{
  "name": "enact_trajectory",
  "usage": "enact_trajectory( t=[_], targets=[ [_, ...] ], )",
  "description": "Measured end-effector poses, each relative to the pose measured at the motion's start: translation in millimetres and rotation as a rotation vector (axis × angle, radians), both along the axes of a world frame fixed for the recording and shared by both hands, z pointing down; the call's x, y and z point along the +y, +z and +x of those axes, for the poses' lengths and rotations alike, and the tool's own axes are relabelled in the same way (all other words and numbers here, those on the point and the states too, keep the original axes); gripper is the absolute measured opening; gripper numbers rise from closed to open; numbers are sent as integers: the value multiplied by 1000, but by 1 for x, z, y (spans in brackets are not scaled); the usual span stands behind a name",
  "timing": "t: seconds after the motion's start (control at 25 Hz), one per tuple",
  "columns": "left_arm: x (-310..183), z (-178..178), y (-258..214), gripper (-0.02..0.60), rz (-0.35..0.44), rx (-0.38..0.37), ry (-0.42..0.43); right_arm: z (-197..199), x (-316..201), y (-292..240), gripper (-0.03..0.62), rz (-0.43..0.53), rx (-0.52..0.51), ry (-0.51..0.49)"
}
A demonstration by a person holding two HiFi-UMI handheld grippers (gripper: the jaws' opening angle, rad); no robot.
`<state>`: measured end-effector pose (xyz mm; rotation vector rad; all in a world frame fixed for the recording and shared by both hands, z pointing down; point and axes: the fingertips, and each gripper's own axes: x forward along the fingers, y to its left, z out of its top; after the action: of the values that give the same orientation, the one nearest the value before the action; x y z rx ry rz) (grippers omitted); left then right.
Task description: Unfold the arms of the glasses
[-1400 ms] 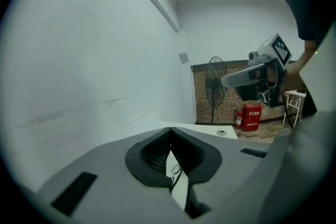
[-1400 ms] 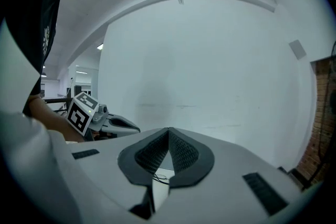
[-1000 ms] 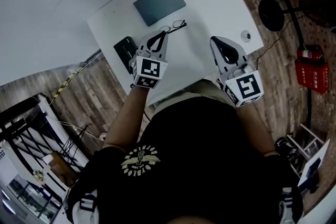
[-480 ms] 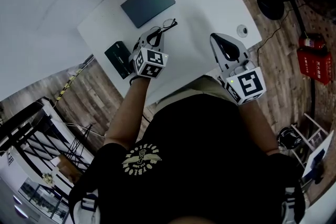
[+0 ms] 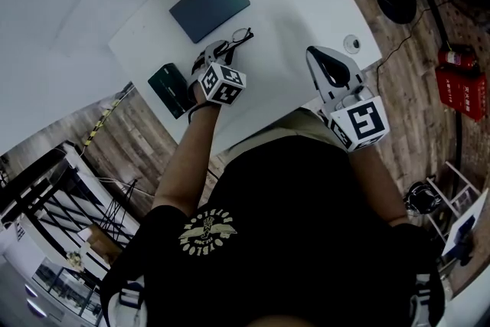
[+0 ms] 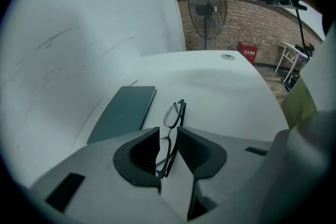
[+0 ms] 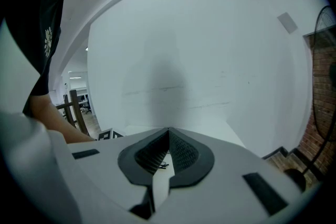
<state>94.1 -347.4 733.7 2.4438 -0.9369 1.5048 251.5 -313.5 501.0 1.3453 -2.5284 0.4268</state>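
1. Nearest to me: my black shirt (image 5: 283, 241), both forearms reaching out over the near edge of the white table (image 5: 291, 4).
2. Right gripper (image 7: 168, 131) hangs over that near edge on the right. Its fingers are pressed together at the tips, with nothing between them. Its marker cube (image 5: 358, 126) faces up at me.
3. Left gripper (image 5: 217, 51) is further out and to the left, tilted down onto the table.
4. Its fingers stand a narrow gap apart, one on each side of the near end of the glasses (image 6: 174, 114). In the left gripper view a strip of white table shows between the frame and the right pad, so no squeeze there.
5. The glasses lie on the table with their arms folded. The near lens sits in the gap; the far lens pokes out past the fingertips.
6. Left of that gripper, near the table's left edge, lies a black case (image 5: 170, 84).
7. Just beyond the glasses, slightly left, a dark green notebook (image 6: 123, 113) lies flat, apart from the frame.
8. Way off right, by the table's right edge, a small round disc (image 5: 351, 43).
9. Past the table on the wooden floor: a standing fan (image 6: 207, 7) before a brick wall (image 6: 252, 23), and a red box (image 6: 248, 51) to its right.
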Motion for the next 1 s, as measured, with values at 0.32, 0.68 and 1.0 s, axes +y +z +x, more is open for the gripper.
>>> enact_trajectory(
  t=[0.32,0.68,1.0],
  targets=[
    [-9,-2,24,95,-10,-117,48,3,1,10,0,-17,7,-1],
    [-15,-3,37,91,13,-206,117,14,3,13,0,-32,9,52],
    [-24,-5,20,25,57,-192,124,0,12,4,0,-24,10,55]
  ],
)
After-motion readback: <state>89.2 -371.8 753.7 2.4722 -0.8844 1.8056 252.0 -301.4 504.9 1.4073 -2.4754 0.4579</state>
